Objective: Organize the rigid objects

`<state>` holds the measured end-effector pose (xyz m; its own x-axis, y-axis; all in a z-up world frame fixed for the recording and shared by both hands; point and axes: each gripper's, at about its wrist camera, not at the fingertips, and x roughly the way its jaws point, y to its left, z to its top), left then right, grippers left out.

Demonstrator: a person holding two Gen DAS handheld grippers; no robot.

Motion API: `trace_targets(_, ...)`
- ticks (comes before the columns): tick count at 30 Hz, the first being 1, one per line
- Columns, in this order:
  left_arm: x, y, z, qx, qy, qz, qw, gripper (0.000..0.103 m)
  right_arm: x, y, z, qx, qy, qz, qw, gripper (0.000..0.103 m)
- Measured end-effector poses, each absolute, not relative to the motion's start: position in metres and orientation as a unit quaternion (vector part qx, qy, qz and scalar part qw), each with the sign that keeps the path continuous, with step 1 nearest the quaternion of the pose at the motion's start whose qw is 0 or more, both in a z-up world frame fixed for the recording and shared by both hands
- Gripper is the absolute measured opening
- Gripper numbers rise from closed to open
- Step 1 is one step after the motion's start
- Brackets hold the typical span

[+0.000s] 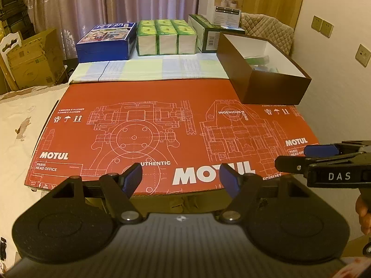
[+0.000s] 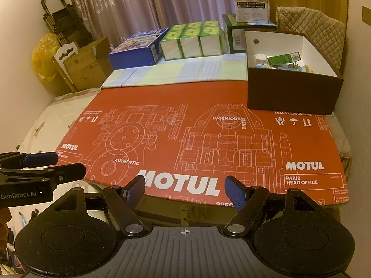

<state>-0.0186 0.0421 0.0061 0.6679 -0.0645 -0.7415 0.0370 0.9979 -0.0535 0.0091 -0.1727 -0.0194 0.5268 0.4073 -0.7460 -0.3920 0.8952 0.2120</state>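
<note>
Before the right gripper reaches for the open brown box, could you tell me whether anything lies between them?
Nothing visible does. The right gripper is open and empty, and between it and the brown box lies only the flat red Motul cardboard. The left gripper is off to the side.

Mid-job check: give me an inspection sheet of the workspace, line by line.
Surface: red Motul cardboard flat over a checked cloth; nothing on its printed face.
Job's things: open brown box at far right corner, small packages inside.
Clutter: blue box, green tissue packs, dark green box with white box on top, along the far edge.
Grippers: left gripper and right gripper both open, nothing between the fingers.
Cables: nothing seen.
Surroundings: curtains, cardboard boxes, quilted chair.
</note>
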Motion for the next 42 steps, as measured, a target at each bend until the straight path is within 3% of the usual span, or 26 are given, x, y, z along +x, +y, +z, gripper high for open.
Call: trace_targets(42, -0.014, 0.029, 0.002, -0.018, 0.408, -0.029, 0.912, 0.070, 0.011, -0.177, -0.023, 0.008, 0.432, 0.231, 0.872, 0.073)
